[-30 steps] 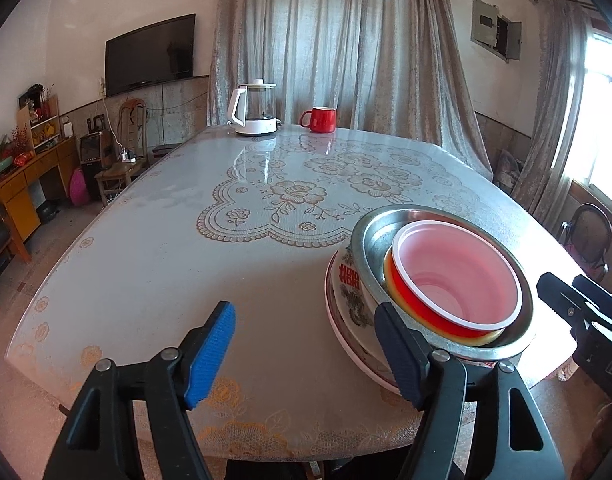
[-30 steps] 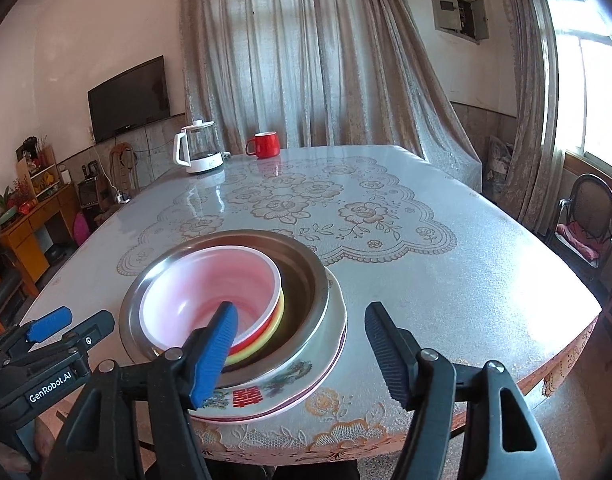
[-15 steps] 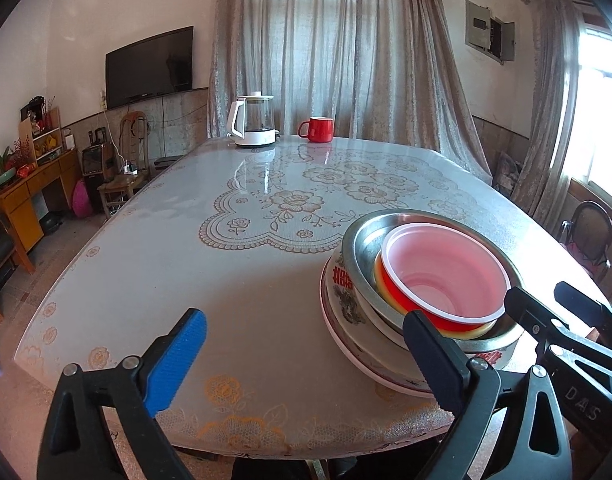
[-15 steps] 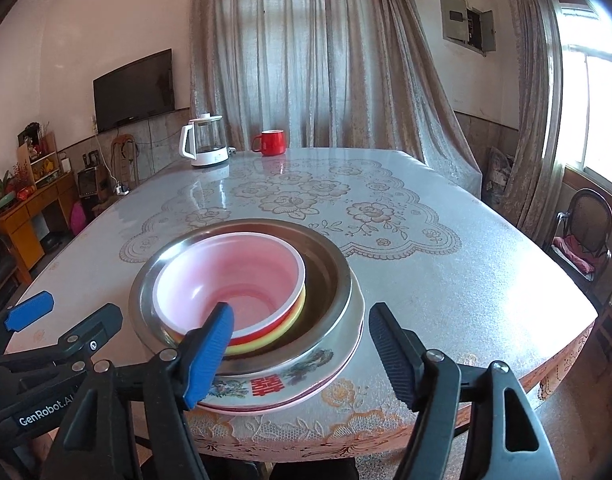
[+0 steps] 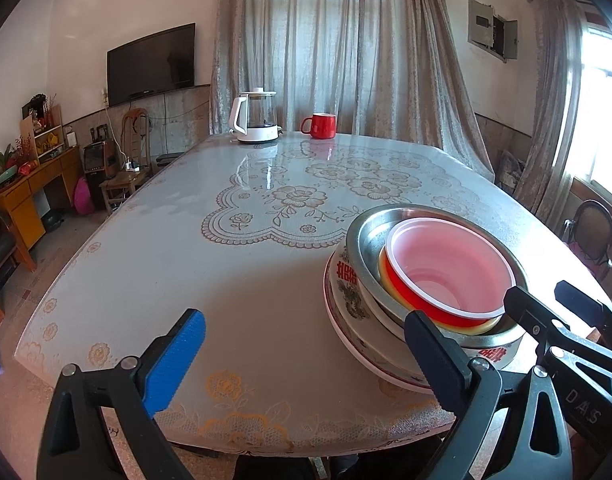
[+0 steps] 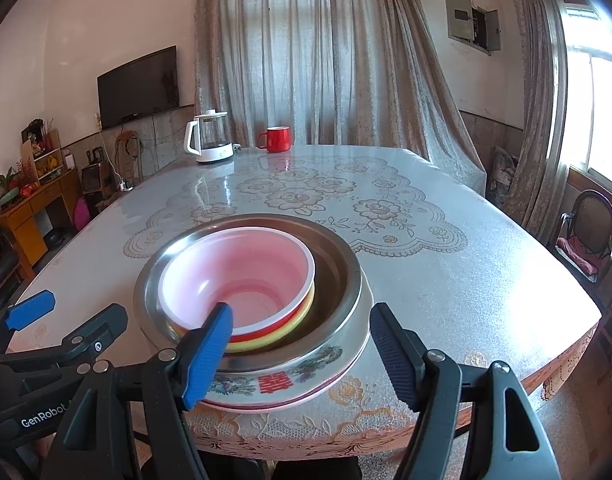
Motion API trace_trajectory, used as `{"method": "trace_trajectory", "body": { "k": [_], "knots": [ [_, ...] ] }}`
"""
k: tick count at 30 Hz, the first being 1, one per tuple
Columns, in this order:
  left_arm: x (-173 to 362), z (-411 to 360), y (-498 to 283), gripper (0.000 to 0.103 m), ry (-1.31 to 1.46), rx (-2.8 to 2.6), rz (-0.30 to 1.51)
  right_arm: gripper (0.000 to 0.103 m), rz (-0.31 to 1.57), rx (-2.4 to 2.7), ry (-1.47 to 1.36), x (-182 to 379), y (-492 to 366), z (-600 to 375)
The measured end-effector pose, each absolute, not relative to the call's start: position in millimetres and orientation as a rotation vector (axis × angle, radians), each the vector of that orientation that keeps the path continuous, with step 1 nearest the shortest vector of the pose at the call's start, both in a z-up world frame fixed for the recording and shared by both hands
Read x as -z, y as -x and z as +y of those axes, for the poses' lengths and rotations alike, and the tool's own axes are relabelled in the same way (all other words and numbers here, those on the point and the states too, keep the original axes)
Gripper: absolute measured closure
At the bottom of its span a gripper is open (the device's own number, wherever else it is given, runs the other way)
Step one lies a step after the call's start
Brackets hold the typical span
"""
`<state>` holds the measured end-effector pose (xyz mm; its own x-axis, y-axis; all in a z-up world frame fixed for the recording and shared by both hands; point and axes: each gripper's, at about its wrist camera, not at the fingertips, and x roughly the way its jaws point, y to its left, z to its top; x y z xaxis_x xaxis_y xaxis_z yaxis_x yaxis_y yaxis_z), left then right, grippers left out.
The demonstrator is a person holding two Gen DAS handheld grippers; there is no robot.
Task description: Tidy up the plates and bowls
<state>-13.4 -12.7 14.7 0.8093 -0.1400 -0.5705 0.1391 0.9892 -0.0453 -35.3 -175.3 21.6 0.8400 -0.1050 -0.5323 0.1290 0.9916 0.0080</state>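
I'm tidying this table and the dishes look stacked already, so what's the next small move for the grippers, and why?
Probably ease both grippers straight back. The red bowl sits nested in the metal bowl on the plates, and the left gripper and right gripper are open, holding nothing, so the stack looks finished.

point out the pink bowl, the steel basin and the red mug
pink bowl (image 6: 242,276), right wrist view, on its inner wall
steel basin (image 6: 338,268), right wrist view, on its bare inner wall at right
red mug (image 5: 321,125), left wrist view, on its outer side
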Motion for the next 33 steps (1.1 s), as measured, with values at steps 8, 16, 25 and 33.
{"method": "trace_trajectory", "body": {
  "k": [8, 16, 25, 33],
  "knots": [
    [-13.1, -12.8, 15.0, 0.003, 0.003, 0.145, 0.611, 0.031, 0.551, 0.116, -0.043, -22.1, 37.3, -174.2],
    [-14.1, -9.7, 14.6, 0.003, 0.006, 0.137, 0.607, 0.031, 0.559, 0.115, -0.05, -21.8, 35.9, -175.2],
    [-16.0, -9.1, 13.6, 0.003, 0.005, 0.142, 0.602, 0.031, 0.565, 0.107, -0.047, -21.9, 33.0, -174.3],
    [-19.4, -11.6, 12.3, 0.003, 0.001, 0.152, 0.597, 0.031, 0.562, 0.105, -0.046, -22.4, 30.9, -175.3]
  ]
}}
